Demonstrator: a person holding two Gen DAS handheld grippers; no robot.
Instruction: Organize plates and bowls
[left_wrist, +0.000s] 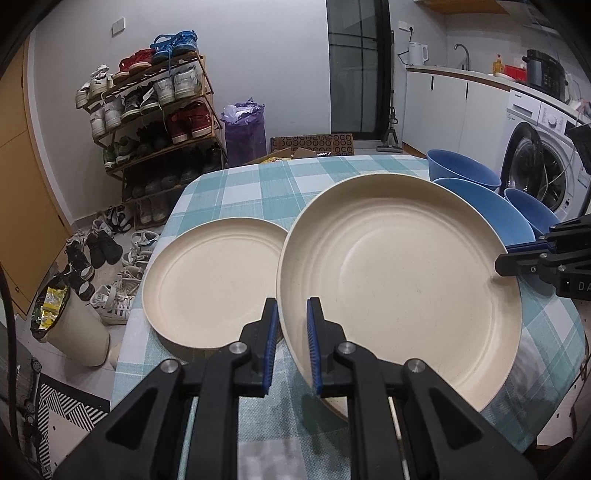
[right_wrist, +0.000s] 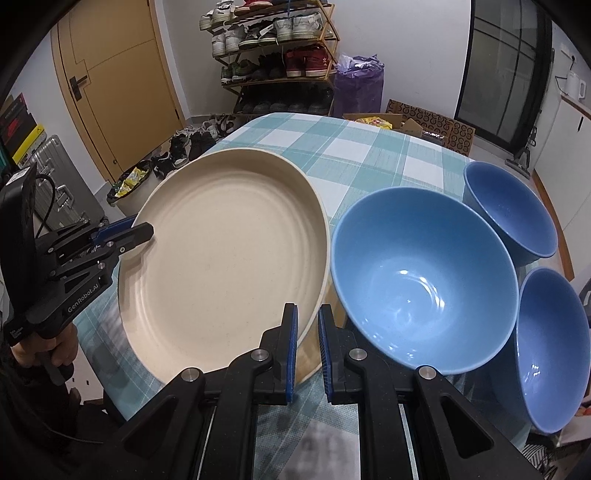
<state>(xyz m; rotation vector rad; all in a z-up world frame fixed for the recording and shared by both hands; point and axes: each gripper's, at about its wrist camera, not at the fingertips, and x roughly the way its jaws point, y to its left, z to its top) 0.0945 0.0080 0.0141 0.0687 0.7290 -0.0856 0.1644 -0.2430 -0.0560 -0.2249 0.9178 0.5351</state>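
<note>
A: Left wrist view first. left gripper (left_wrist: 291, 317) is clamped on the lower-left rim of the large cream round plate (left_wrist: 399, 280), rim sandwiched between the blue pads. right gripper (left_wrist: 517, 264) comes in from the right edge of the frame, pinching the opposite rim.

B: Right wrist view agrees: right gripper (right_wrist: 306, 325) is clenched on the plate's near edge at bottom centre, and the plate looks tilted, so probably lifted off the cloth by both grippers.

A: Other dishes?

B: Smaller cream round plate (left_wrist: 210, 280) lies flat at centre left, just beside the big one. Large blue glossy bowl (right_wrist: 421, 280) right of centre, two smaller blue bowls (right_wrist: 513, 210) and (right_wrist: 550, 347) at the right edge, all separate.

A: Progress?

B: Early, I'd say. Nothing is stacked; plates and bowls all remain to be nested.

A: Surface, room?

B: Teal-and-white checked tablecloth (left_wrist: 258, 184). Wooden shoe rack (left_wrist: 155, 110) upper left, purple bag (left_wrist: 243, 133), washing machine (left_wrist: 543, 155) upper right, orange door (right_wrist: 110, 81).
</note>
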